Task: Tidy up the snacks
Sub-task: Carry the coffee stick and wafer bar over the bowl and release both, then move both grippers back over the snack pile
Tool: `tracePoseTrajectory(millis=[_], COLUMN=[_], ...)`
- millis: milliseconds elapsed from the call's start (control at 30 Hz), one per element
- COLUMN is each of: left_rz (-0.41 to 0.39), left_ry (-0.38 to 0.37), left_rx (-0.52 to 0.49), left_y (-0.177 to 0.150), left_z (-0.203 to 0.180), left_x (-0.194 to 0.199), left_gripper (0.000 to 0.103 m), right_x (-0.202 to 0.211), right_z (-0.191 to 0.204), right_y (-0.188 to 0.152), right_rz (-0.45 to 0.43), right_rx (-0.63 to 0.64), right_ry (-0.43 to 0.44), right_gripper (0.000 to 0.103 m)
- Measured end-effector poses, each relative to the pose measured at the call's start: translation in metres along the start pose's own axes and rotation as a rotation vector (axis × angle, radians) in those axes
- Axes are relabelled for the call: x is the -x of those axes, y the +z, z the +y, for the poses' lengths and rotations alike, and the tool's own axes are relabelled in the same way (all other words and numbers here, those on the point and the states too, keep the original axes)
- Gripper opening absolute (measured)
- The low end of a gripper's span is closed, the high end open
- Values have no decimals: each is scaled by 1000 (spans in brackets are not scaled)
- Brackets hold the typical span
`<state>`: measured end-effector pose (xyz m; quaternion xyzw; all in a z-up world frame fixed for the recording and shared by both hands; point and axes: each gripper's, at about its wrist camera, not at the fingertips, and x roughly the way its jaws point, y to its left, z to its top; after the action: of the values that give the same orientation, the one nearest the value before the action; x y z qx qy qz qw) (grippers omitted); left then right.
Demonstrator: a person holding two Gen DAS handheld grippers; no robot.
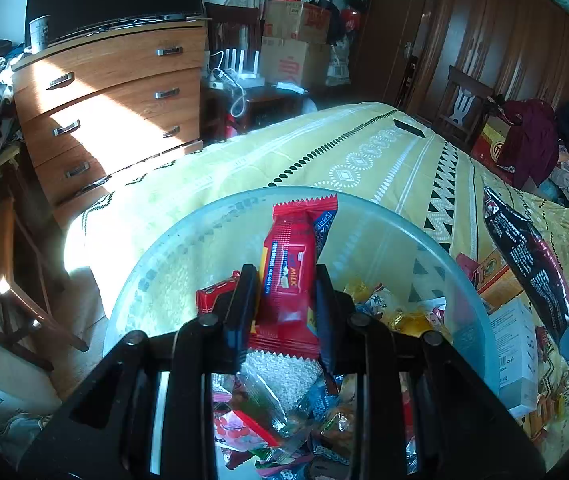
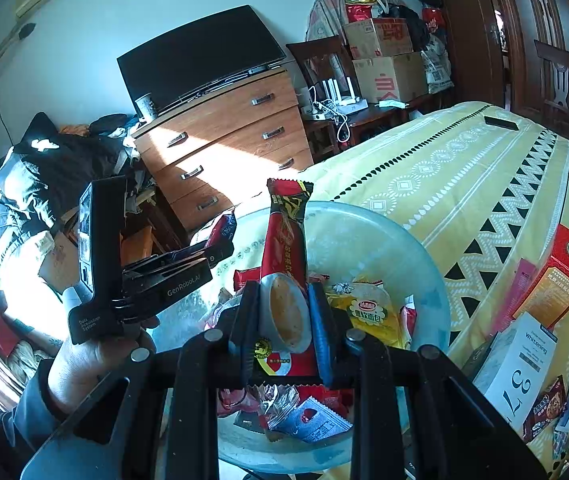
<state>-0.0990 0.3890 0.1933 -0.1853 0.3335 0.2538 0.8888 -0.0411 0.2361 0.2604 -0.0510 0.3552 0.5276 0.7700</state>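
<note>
In my left wrist view, my left gripper (image 1: 284,300) has its two black fingers squeezed onto a red snack bar in a shiny wrapper with blue and yellow print (image 1: 290,276). The fingers are only as far apart as the bar is wide. The bar stands up between them, its zigzag top edge pointing away from me, and I hold it up over the big round clear plastic bowl (image 1: 384,232). The bowl sits on the bed with the yellow patterned cover (image 1: 364,152), and lots of small wrapped snacks (image 1: 284,408) lie inside it. Far right, a long black snack bag with white writing (image 1: 524,256) is just above the tip of my other gripper, but I cannot tell if they touch. A brown wooden chest of drawers (image 1: 116,112) stands behind the bed. In my right wrist view, my right gripper (image 2: 284,320) is pinched onto a long red and black drink sachet with a cup picture (image 2: 286,280). It stands up over the same bowl (image 2: 404,248). The left gripper (image 2: 220,240) comes in from the left, holding its red bar by the bowl's far rim. A red and orange cardboard box (image 2: 556,276) and a white box with big numbers (image 2: 520,368) lie on the bed cover (image 2: 464,168) to the right of the bowl.
</note>
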Motion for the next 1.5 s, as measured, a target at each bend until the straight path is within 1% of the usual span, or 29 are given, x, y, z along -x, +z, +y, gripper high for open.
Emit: tracePoseTrajectory(millis=[433,467,500,533,567,600,633,667,700,767,833,867,967,1000,1067,1133,1167,1200,1233,1267,1300,1367,1400,1433,1500], left_rz=[9,13,15,17,20,19,14,8,3,-12,-49,-63,-85,-91,-115,-142,-148,-147,-137,-123,-83,44,103,141,246], left_ry=[10,13,16,17,18,23,31,38,43,49,51,46,-3,-24,-100,-194,-250,-319,-389,-444,-526,-664,-690,-682,-637], left_rx=[1,1,2,4,6,9,12,16,19,20,15,13,-10,-29,-94,-196,-251,-323,-397,-450,-513,-586,-604,-613,-597], left_y=[-1,-2,-2,-2,-2,-2,-2,-2,-1,-1,-1,-1,0,-1,-5,-16,-22,-34,-50,-63,-82,-121,-141,-155,-177], left_z=[0,0,1,2,2,3,4,5,5,4,0,-3,-22,-33,-65,-109,-130,-156,-184,-202,-226,-263,-276,-283,-292], left_x=[-3,-4,-4,-5,-6,-6,-5,-4,-2,1,10,14,23,27,40,61,70,83,95,103,110,113,109,103,83], left_gripper=[29,29,30,32,41,46,56,62,65,80,88,91,92,92,92,92,92,92,92,92,92,92,92,90,83], right_x=[-9,-11,-12,-13,-14,-14,-14,-13,-12,-7,2,9,36,47,80,107,121,130,143,150,163,183,194,205,220], right_z=[3,2,2,2,0,0,0,0,1,1,0,-1,-14,-19,-33,-44,-51,-56,-65,-71,-82,-98,-105,-112,-124], right_y=[-1,-1,-1,-1,-1,-1,-2,-2,-3,-5,-12,-17,-52,-69,-114,-157,-184,-202,-232,-250,-277,-310,-326,-340,-356], right_rz=[5,6,6,5,9,10,8,6,5,0,-7,-14,-24,-28,-48,-48,-27,-8,29,50,80,100,103,102,98], right_rx=[-2,-4,-7,-14,-20,-24,-23,-21,-19,-17,-16,-20,-48,-62,-100,-136,-156,-172,-203,-226,-279,-365,-404,-437,-484], right_ry=[11,15,20,27,34,42,43,42,44,43,29,14,-44,-79,-148,-207,-251,-284,-331,-356,-389,-419,-436,-449,-432], right_gripper=[28,29,32,32,34,34,34,34,34,35,48,57,58,58,58,58,58,58,58,58,58,58,58,58,58])
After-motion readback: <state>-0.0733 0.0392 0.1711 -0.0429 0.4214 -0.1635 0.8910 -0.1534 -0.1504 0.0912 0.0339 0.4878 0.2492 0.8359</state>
